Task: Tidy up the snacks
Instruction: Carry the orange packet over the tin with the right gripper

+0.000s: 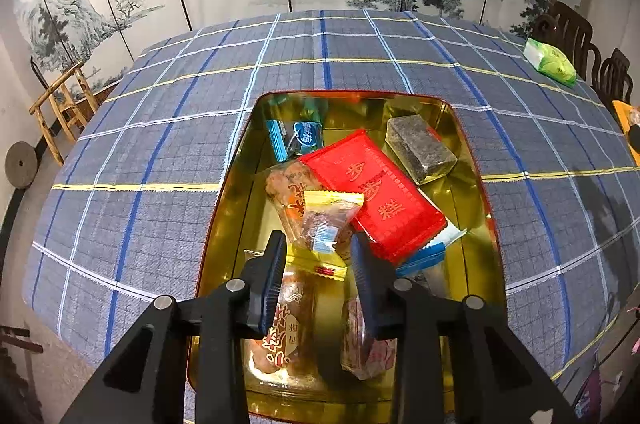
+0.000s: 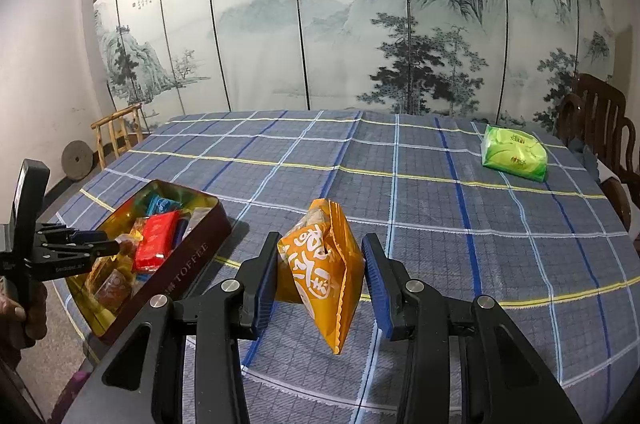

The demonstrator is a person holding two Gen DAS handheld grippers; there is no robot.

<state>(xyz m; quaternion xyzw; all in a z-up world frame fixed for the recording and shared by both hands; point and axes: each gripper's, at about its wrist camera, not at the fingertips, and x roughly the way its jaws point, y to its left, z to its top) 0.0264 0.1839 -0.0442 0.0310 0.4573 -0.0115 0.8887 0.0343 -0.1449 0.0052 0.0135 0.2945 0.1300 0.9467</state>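
Right gripper (image 2: 320, 280) is clamped on an orange snack bag (image 2: 322, 272), both pads against its sides, the bag lifted clear of the checked tablecloth (image 2: 440, 224). Beside it to the left lies the open tin (image 2: 188, 264) of wrapped snacks. Left gripper (image 1: 318, 256) hangs over the tin (image 1: 228, 224), jaws slightly parted, a yellow-edged wrapped snack (image 1: 328, 224) just beyond the tips, not pinched. A green packet (image 2: 514, 152) lies well apart.
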